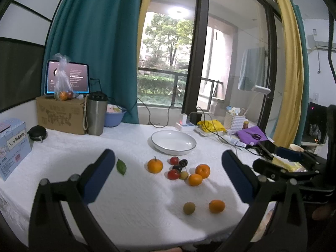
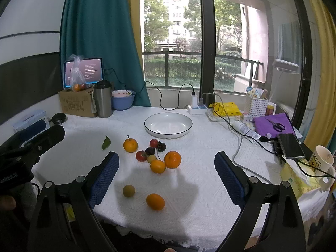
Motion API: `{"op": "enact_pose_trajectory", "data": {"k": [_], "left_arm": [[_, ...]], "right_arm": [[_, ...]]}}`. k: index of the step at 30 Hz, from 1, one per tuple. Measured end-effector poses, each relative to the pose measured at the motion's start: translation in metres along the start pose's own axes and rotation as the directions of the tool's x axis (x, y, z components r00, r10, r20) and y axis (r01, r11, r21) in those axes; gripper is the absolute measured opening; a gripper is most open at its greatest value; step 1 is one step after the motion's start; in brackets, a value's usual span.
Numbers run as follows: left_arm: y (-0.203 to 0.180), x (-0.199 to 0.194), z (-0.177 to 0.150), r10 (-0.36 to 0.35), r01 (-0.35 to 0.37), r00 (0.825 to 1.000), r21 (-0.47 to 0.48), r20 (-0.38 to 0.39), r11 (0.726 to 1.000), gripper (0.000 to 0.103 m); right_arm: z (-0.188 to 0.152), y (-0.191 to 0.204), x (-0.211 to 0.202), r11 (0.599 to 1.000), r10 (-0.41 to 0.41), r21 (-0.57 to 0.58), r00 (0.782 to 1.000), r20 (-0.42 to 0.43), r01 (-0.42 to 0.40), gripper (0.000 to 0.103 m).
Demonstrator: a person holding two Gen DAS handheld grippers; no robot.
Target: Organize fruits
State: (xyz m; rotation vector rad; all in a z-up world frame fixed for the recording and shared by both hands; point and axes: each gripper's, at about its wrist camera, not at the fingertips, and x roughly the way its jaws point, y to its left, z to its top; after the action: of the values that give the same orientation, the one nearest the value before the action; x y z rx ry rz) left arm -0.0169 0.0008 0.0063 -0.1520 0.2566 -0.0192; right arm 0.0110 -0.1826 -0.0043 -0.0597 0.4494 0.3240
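bare cloth (image 2: 189, 199) before fruit cluster (image 2: 156, 156), plate (image 2: 168, 126) unobstructed

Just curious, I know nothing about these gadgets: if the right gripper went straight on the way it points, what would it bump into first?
Probably the fruit cluster on the tablecloth, between the open right gripper and the empty plate beyond. Depth is hard to judge.

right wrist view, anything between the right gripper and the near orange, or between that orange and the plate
Nothing blocks the open right gripper from the near orange; bare cloth lies between. On a straight line to the empty plate sits the fruit cluster, so the orange would likely have to be lifted over it.
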Motion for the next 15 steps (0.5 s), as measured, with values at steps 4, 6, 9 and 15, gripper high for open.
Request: {"op": "enact_pose_trajectory", "data": {"k": [4, 6, 9, 15], "left_arm": [[0.0001, -0.0002, -0.0001, 0.000, 0.000, 1.000, -0.001, 0.001, 1.000, 0.102], [0.0003, -0.0001, 0.0002, 0.000, 0.000, 1.000, 0.000, 0.001, 1.000, 0.103], [0.0001, -0.0001, 0.0002, 0.000, 0.000, 1.000, -0.001, 0.000, 1.000, 0.103], [-0.0020, -0.0007, -0.0011, -0.001, 0.001, 1.000, 0.001, 0.001, 1.000, 0.102]], "right_arm": [[0.0002, -0.0009, 0.0013, 1.000, 0.003, 0.000, 1.000, -0.001, -0.003, 0.095], [0.0001, -0.0006, 0.0010, 1.000, 0.002, 0.000, 1.000, 0.000, -0.002, 0.095], [0.0001, -0.0006, 0.0009, 1.000, 0.002, 0.000, 1.000, 0.000, -0.002, 0.095], [0.0002, -0.0005, 0.0004, 1.000, 0.002, -0.001, 1.000, -0.001, -0.002, 0.095]]}}
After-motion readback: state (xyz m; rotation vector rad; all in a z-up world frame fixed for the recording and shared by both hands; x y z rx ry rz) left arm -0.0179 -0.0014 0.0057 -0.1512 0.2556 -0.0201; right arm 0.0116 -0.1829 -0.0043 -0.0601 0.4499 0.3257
